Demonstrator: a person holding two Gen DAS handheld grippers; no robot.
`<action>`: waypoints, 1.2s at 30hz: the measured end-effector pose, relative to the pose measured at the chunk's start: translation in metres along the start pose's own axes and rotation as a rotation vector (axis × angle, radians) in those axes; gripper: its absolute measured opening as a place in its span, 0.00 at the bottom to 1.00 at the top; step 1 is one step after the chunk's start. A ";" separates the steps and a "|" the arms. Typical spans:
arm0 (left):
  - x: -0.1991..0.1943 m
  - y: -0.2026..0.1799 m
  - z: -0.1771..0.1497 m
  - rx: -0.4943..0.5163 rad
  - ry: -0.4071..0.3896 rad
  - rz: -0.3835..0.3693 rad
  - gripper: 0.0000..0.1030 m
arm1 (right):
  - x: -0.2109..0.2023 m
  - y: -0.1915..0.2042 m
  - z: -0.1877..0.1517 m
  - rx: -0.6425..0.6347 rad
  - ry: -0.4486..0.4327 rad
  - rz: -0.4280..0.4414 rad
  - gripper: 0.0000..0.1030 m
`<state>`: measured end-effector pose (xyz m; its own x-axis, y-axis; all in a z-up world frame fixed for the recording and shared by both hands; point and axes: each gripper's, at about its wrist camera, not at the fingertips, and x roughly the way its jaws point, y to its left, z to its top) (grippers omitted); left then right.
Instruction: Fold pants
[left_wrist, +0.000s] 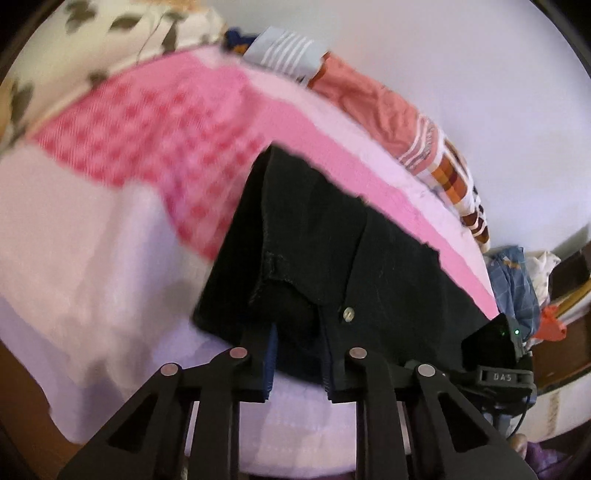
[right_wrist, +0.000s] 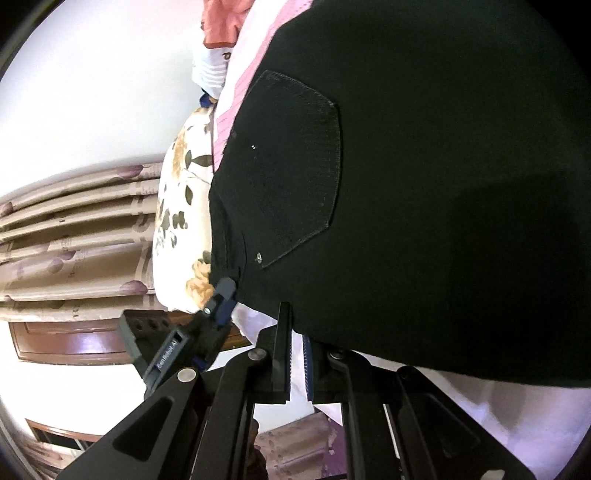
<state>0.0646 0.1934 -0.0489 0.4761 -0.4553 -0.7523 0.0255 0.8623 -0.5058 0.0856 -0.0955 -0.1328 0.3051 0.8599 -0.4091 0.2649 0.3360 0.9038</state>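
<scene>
Holding the black pants (left_wrist: 332, 258) up off the bed (left_wrist: 92, 240), both grippers pinch the waist end: left gripper (left_wrist: 297, 354) has its jaws closed on a bunched bit of waistband w/ dark cloth filling the gap, right gripper (right_wrist: 297, 358) has its jaws nearly shut on the lower hem of the waist edge, cloth draped over the right finger. Pants hang btwn the two, back pocket (right_wrist: 295, 166) & rivet (right_wrist: 259, 256) showing in the right wrist view, a metal button (left_wrist: 347, 314) near the left jaws. Looks like denim-ish fabric: soft, floppy, fairly heavy for cloth, so it'll sag in the middle & swing; seams and waistband are thickest, prob. best grip pts since thin single layers could slip. Bed has a pink checked blanket (left_wrist: 147, 125); floral pillow (right_wrist: 181, 206) at the head. No real containers; just a loose row of other clothes (left_wrist: 376, 107) along the far edge by the wall, folded or not I can't tell.
</scene>
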 end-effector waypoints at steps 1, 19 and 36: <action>-0.005 -0.005 0.004 0.025 -0.025 0.004 0.19 | 0.000 0.001 0.001 -0.004 -0.001 0.004 0.07; 0.022 0.014 -0.006 -0.003 0.035 0.122 0.21 | -0.032 -0.017 -0.009 0.030 0.081 0.057 0.13; 0.024 0.014 -0.005 -0.023 0.055 0.135 0.23 | -0.282 -0.143 -0.047 0.320 -0.555 -0.051 0.25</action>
<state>0.0714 0.1938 -0.0761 0.4249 -0.3472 -0.8360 -0.0558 0.9117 -0.4071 -0.0813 -0.3682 -0.1407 0.6900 0.4903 -0.5325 0.5256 0.1664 0.8343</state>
